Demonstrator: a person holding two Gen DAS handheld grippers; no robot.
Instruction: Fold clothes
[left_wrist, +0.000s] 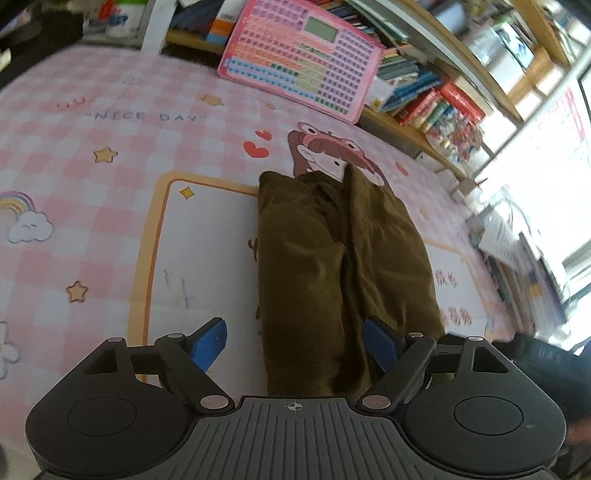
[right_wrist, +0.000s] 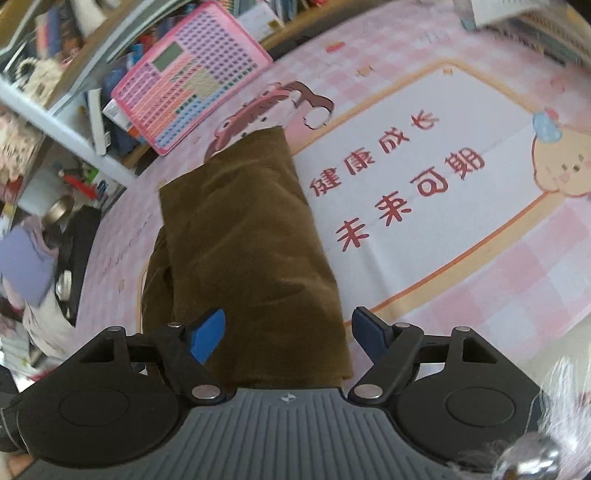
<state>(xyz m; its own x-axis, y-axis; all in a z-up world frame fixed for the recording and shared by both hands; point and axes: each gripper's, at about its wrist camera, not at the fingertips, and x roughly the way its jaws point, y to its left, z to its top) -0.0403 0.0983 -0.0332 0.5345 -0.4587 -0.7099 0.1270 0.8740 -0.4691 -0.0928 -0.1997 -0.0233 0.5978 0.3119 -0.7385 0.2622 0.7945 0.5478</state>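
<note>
An olive-brown garment (left_wrist: 332, 258) lies folded into a long narrow strip on the pink checked bed sheet (left_wrist: 92, 206). In the left wrist view my left gripper (left_wrist: 295, 341) is open above the strip's near end, its blue fingertips (left_wrist: 212, 341) spread wide with the cloth's left edge between them. The right wrist view shows the same garment (right_wrist: 251, 243) from its other end, with a lower layer sticking out at the left. My right gripper (right_wrist: 290, 338) is open too, straddling that near end without pinching it.
A pink toy tablet (left_wrist: 301, 55) leans against a bookshelf (left_wrist: 436, 99) full of books at the bed's far side. The sheet (right_wrist: 461, 258) has a white printed panel with red characters. A stack of papers (left_wrist: 506, 232) lies at the right edge.
</note>
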